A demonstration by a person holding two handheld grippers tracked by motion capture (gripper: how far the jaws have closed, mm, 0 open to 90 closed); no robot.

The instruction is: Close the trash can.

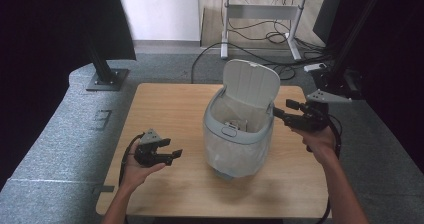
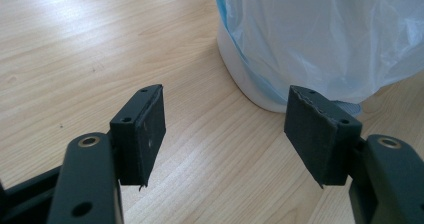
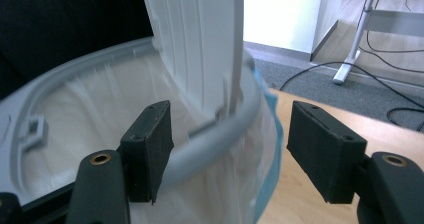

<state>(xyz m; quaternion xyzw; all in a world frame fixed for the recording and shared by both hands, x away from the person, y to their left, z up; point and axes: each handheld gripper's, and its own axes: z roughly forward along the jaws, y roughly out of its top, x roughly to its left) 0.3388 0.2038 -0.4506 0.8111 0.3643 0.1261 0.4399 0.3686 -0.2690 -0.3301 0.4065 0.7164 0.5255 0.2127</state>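
Two hand-held grippers flank a white bin (image 1: 239,134) standing near the middle of a light wooden table (image 1: 165,109), which rests on grey carpet (image 1: 45,134); beyond it a desk frame (image 1: 260,14) and loose cables (image 1: 270,36) stand by a white wall. Its lid (image 1: 251,83) is raised upright and a clear bag (image 2: 320,34) lines it, draped over the rim. Left gripper (image 1: 172,151), cradled in an upturned hand low on the table, points at the bin's base, jaws spread and empty. Right gripper (image 1: 283,108), held level at the rim's right side, has jaws spread with nothing pinched.
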